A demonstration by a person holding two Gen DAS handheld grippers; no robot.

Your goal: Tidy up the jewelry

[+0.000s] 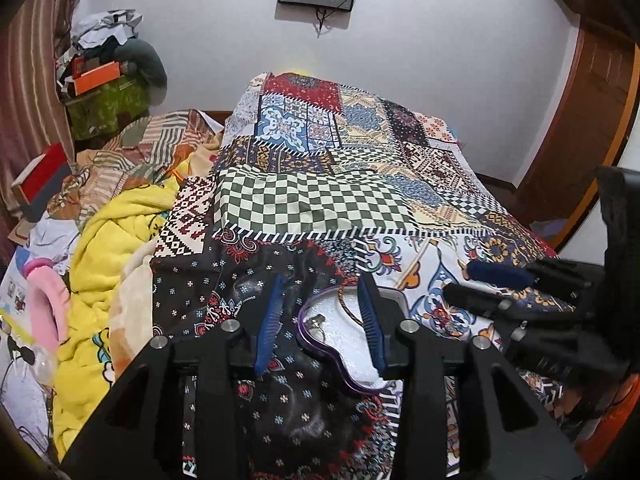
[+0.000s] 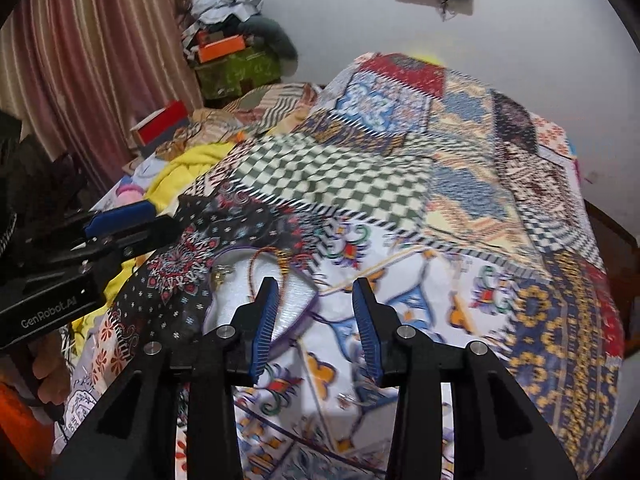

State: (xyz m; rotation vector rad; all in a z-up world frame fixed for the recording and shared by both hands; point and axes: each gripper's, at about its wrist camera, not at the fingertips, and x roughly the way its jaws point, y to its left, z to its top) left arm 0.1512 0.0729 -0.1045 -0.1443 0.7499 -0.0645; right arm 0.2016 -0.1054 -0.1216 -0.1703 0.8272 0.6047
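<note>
Left claw (image 1: 320,312) released, straddling the purple-rimmed white-lined tray's (image 1: 320,354) left rim. Right claw (image 2: 316,320) released, just right of tray; patchwork bedspread (image 2: 400,184) beyond lies open.

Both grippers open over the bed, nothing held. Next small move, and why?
Probably ease the left gripper down toward the purple-rimmed tray. Its open fingers already frame the tray, where a thin bangle and a small metal piece lie on the white lining. The right gripper sits to the tray's right, over the patchwork cover, and its view is blurred.
</note>
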